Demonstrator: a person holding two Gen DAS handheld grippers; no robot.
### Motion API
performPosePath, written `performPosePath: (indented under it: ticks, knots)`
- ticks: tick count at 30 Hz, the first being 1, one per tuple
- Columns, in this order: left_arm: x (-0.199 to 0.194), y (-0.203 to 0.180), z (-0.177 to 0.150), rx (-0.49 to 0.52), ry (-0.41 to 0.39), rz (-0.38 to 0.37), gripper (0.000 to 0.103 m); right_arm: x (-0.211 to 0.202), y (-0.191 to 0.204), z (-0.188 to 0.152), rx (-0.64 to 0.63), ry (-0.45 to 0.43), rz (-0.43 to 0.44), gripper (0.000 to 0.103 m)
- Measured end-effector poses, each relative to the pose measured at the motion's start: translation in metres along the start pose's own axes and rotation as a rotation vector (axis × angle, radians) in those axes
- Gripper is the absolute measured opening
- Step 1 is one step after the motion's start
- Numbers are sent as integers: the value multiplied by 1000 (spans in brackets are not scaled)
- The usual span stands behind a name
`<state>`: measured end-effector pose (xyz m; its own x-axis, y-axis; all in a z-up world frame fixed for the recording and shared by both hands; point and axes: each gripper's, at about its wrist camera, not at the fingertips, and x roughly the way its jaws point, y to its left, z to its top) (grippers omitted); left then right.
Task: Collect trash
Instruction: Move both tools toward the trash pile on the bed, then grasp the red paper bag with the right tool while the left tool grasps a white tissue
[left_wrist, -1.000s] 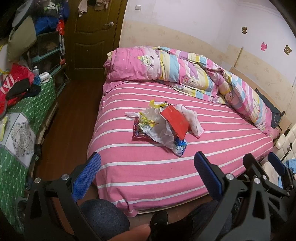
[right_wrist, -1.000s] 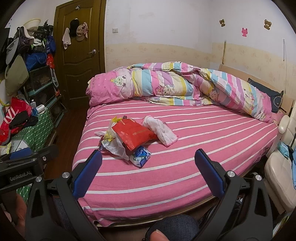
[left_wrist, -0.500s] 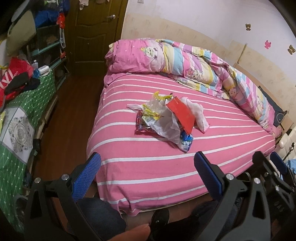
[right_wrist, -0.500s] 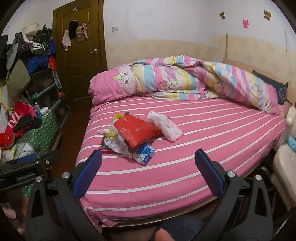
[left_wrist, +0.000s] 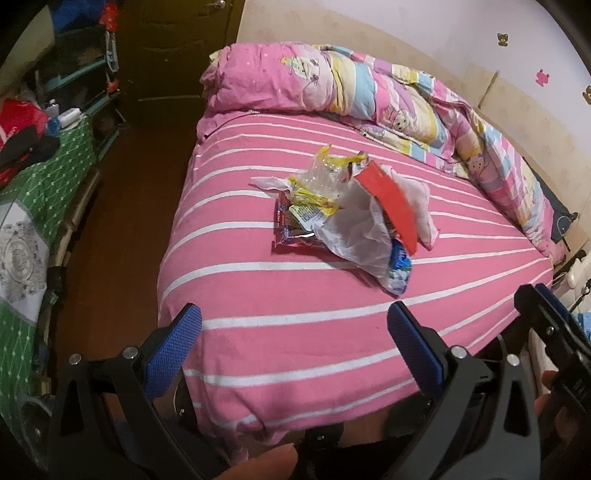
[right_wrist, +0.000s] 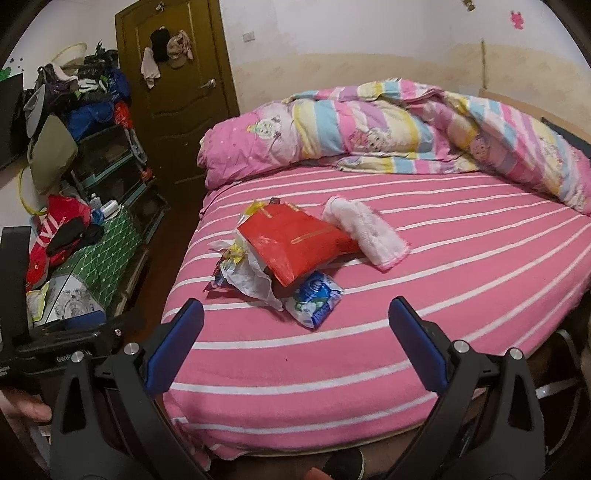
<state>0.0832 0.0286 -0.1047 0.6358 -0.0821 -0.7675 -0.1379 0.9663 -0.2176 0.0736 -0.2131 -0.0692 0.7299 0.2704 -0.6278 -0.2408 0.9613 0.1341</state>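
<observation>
A heap of trash lies in the middle of the pink striped bed (left_wrist: 295, 317) (right_wrist: 461, 295). It holds a red bag (left_wrist: 391, 206) (right_wrist: 295, 243), a white plastic bag (left_wrist: 354, 232) (right_wrist: 255, 282), a red snack wrapper (left_wrist: 291, 232), a yellow wrapper (left_wrist: 314, 203) and a blue and white packet (left_wrist: 399, 269) (right_wrist: 316, 295). A white cloth (left_wrist: 421, 210) (right_wrist: 365, 229) lies beside it. My left gripper (left_wrist: 295, 343) is open and empty above the bed's near edge. My right gripper (right_wrist: 295, 343) is open and empty, short of the heap.
A rolled pink and striped quilt (right_wrist: 369, 125) lies along the far side of the bed. A cluttered green-covered table (left_wrist: 40, 192) (right_wrist: 96, 258) and shelves (right_wrist: 110, 162) stand at the left. A brown door (right_wrist: 177, 85) is behind. Wooden floor (left_wrist: 122, 229) runs between table and bed.
Both grippers have moved forward toward the bed and tilted down. The trash heap looks larger and nearer. Nothing was picked up.
</observation>
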Motion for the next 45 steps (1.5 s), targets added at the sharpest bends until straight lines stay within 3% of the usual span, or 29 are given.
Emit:
performPosePath:
  ticks: [15, 17, 19, 21, 35, 36, 37, 38, 45]
  knots:
    - [99, 21, 56, 1, 37, -71, 98, 122, 5, 40, -88, 29, 54, 98]
    - [108, 24, 61, 4, 50, -87, 98, 136, 9, 42, -119, 39, 47, 93]
    - [116, 27, 64, -2, 64, -103, 98, 148, 12, 41, -147, 59, 35, 80]
    - [123, 29, 65, -11, 82, -121, 98, 161, 12, 37, -167, 94, 21, 75]
    - [136, 17, 64, -28, 126, -221, 98, 179, 29, 25, -296, 88, -41, 75]
    - [136, 16, 64, -28, 126, -226, 98, 179, 27, 26, -289, 87, -40, 71]
    - [137, 14, 64, -29, 127, -227, 98, 179, 25, 27, -281, 89, -43, 58]
    - [138, 12, 64, -30, 129, -232, 98, 181, 23, 28, -276, 96, -46, 53]
    - [138, -15, 64, -23, 121, -339, 98, 163, 16, 32, -258, 18, -56, 21]
